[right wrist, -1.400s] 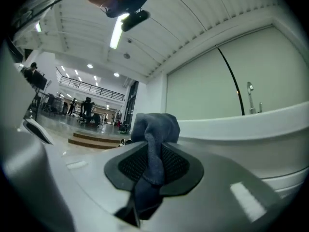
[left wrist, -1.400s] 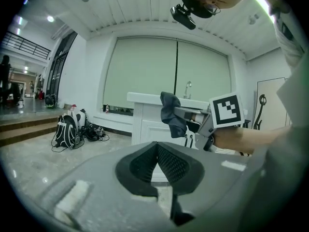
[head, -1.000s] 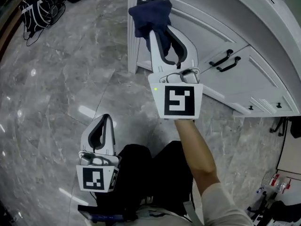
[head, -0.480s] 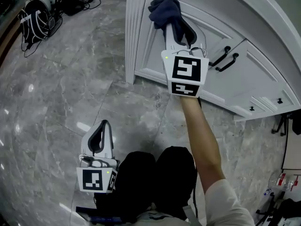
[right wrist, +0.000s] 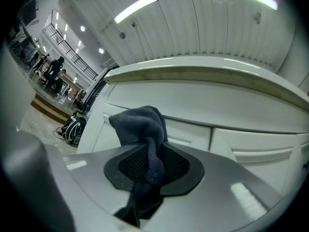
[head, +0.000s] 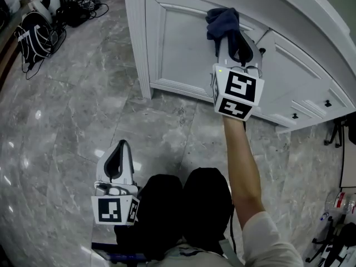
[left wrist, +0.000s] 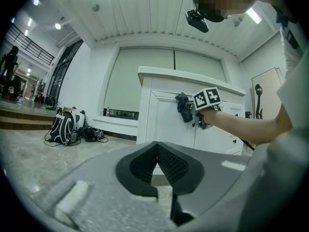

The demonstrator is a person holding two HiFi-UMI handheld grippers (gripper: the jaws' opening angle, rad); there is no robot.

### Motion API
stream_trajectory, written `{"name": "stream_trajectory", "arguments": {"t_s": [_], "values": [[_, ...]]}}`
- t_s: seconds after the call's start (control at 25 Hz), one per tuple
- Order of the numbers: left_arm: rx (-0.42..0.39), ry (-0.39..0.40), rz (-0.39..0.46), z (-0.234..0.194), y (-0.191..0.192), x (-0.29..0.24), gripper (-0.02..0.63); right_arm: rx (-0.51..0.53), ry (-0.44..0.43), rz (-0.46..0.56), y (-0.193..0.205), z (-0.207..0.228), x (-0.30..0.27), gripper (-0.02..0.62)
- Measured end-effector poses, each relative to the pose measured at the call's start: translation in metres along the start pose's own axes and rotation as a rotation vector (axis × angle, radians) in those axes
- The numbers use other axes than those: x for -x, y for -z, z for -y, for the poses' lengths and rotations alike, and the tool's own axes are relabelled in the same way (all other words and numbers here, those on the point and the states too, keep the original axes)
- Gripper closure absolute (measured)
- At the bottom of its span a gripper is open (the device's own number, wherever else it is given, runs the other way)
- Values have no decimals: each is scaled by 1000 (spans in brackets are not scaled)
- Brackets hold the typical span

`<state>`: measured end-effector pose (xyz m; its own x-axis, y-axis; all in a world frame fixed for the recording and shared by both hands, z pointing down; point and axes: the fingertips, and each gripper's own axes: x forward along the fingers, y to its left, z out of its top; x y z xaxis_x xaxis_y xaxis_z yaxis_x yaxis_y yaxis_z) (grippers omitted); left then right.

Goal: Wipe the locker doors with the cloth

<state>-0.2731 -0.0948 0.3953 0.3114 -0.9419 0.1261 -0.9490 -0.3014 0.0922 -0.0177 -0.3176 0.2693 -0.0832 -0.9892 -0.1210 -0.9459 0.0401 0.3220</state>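
dark blue crumpled cloth [head: 222,22] clamped between the jaws of the right gripper [head: 236,43], bunched against the upper right corner of the white panelled locker door [head: 178,49], apparently touching it. wiping judged under way, mid-stroke; no telling how much of this door is already clean. neighbouring white door [head: 300,77] probably left to do. left gripper [head: 118,157] low over the grey marble floor [head: 55,121], jaws closed together, holding nothing.

Grey marble floor [head: 67,121], glossy, light glints. Black backpack [head: 34,35] with white trim, far left, on floor. Tangled cables [head: 92,7] and dark gear just right of it. Clear bottle [head: 335,201] near right edge. Strip light [right wrist: 136,7] overhead. Distant people [right wrist: 57,69] far left.
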Motion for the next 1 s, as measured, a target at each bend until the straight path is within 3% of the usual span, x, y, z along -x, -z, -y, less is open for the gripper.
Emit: {"name": "stream_trajectory", "arguments": {"t_s": [0.28,0.8,1.0], "values": [[-19,15,3,12,-8,-7,604,-86,55,-44,18,20,5,511],[4,-3,4,2,-5,-2,604,-61,55,-125,64,-4,9,512],[18,2,2,-1,-1,1,604,5,48,-107,66,-18,8,513]]}}
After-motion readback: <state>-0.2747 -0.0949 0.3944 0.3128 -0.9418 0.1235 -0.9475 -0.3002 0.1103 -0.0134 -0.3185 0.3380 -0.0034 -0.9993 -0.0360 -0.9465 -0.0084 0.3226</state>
